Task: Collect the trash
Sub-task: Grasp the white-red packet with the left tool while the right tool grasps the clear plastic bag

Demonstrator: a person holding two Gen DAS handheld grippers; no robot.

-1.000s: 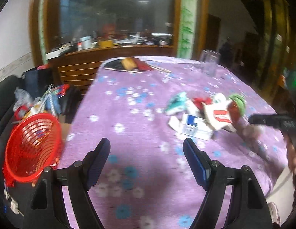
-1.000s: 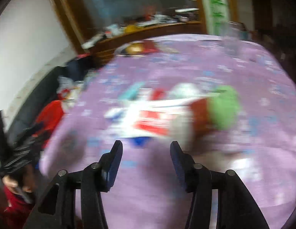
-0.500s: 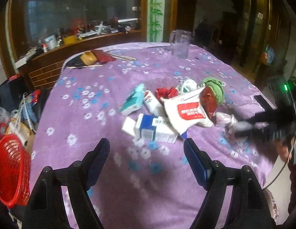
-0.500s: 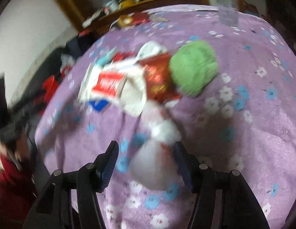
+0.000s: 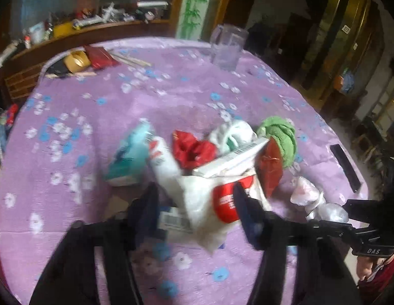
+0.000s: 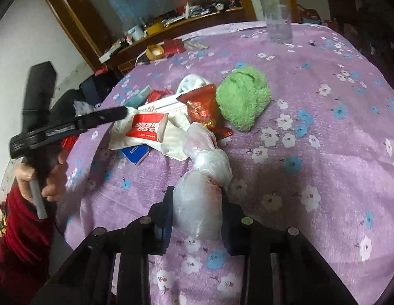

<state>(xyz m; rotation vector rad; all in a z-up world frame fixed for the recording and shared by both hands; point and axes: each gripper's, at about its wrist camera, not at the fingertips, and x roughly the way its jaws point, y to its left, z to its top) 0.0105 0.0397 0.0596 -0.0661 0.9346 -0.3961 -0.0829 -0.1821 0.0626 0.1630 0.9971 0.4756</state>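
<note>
Your right gripper (image 6: 195, 209) just closing, pads pressing a twisted clear plastic bag (image 6: 200, 178) near the tabletop's (image 6: 324, 81) front edge, your left gripper (image 5: 194, 203) just narrowing around the white-and-red packet (image 5: 214, 198), contact unclear.

Ahead of the right jaws, the green cloth (image 6: 242, 101) and red wrapper (image 6: 206, 109) blocked the way; bare tablecloth (image 6: 324, 137) lay open rightward.

surface: purple flowered tablecloth (image 6: 324, 117) | on it: trash pile (image 6: 171, 117), green cloth (image 6: 244, 99), clear jug (image 6: 277, 20)
</note>
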